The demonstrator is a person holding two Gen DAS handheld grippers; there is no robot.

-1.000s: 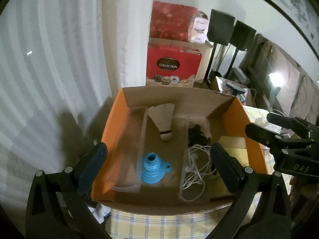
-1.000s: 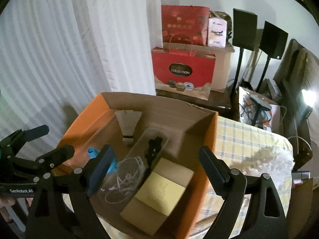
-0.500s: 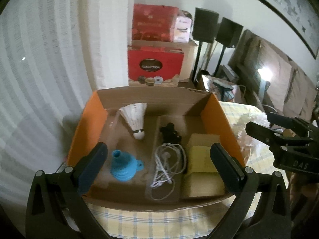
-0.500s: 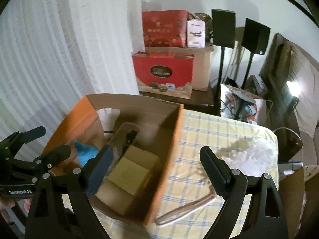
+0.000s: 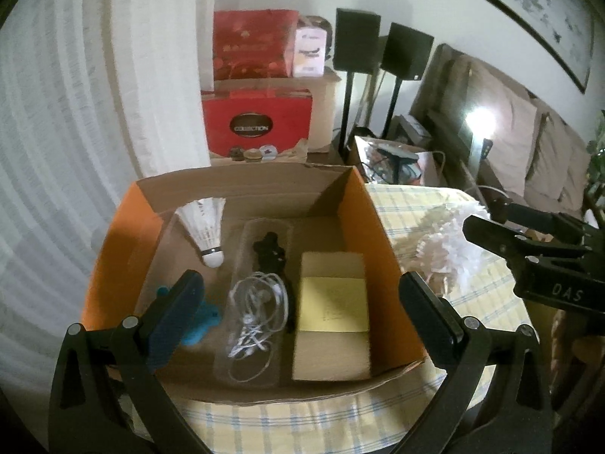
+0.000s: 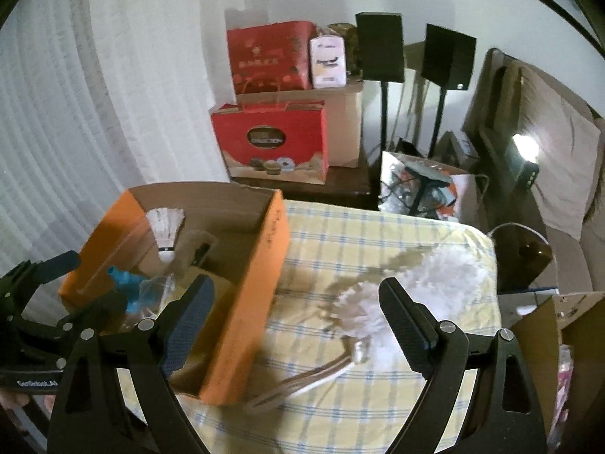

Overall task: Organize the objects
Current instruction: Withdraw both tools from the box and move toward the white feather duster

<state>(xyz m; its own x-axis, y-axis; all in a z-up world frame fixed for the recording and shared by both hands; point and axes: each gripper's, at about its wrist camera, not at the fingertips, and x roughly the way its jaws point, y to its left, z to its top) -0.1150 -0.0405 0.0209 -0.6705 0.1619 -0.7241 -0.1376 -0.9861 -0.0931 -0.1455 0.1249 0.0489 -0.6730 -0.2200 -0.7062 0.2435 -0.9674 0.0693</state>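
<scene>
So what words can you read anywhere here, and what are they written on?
"COLLECTION": oval label on the red gift box.
"DAS": black right gripper, seen from the left wrist.
"GenRobot.AI", partly cut off: black left gripper, seen from the right wrist.
Too blurred to read: the gold print on the red paper bag, the small white carton, and the yellow sticky note.

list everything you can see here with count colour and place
cardboard box: 1, orange outside, on the checked tablecloth
shuttlecock: 1, white, box rear left
funnel-like item: 1, blue, box front left
earphones: 1 tangle, white, clear middle tray
black item: 1, same tray, rear
small box: 1, tan with yellow top, box right
feather duster: 1, white, on cloth right of box
gift boxes: 2, red, background
speakers: 2, black, on stands
left tongs: open, over box
right tongs: open, over duster
</scene>
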